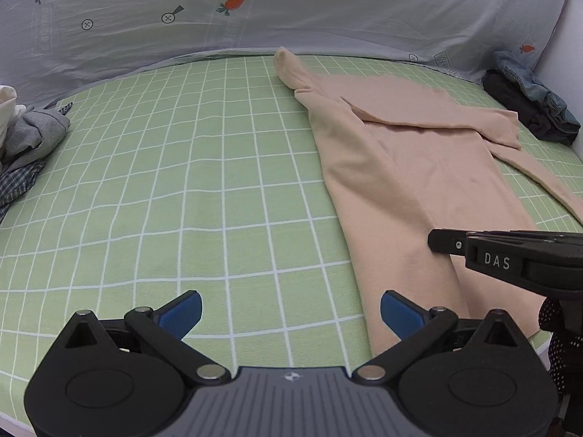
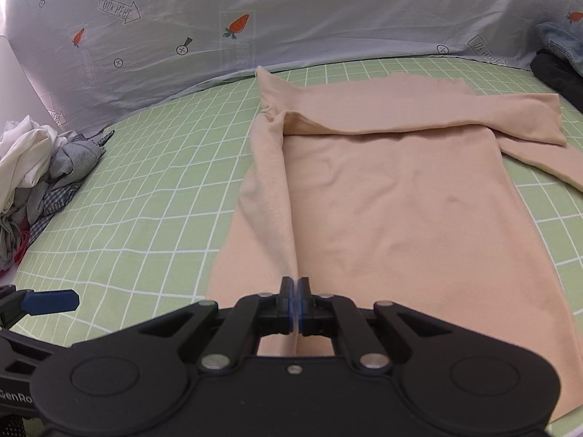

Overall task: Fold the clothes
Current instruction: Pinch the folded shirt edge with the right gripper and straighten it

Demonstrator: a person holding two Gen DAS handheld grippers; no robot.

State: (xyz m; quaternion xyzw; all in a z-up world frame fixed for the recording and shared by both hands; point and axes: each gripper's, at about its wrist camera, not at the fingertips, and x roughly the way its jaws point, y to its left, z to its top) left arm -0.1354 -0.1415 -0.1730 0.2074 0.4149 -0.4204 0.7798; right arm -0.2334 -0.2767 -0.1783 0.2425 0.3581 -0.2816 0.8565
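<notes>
A peach long-sleeved top (image 2: 393, 196) lies flat on the green checked sheet (image 2: 153, 189), one sleeve folded across its upper part. It also shows in the left wrist view (image 1: 400, 167). My right gripper (image 2: 295, 291) is shut on a raised fold of the peach top near its lower left hem. In the left wrist view it (image 1: 437, 241) comes in from the right, over the fabric. My left gripper (image 1: 290, 311) is open and empty, low over the sheet just left of the top's edge. One of its blue fingertips (image 2: 51, 301) shows in the right wrist view.
A pile of unfolded clothes, white, grey and checked (image 2: 40, 178), lies at the left, also in the left wrist view (image 1: 25, 138). Dark clothes and denim (image 1: 528, 102) lie at the back right. A pale carrot-print sheet (image 1: 255, 11) rises behind the bed.
</notes>
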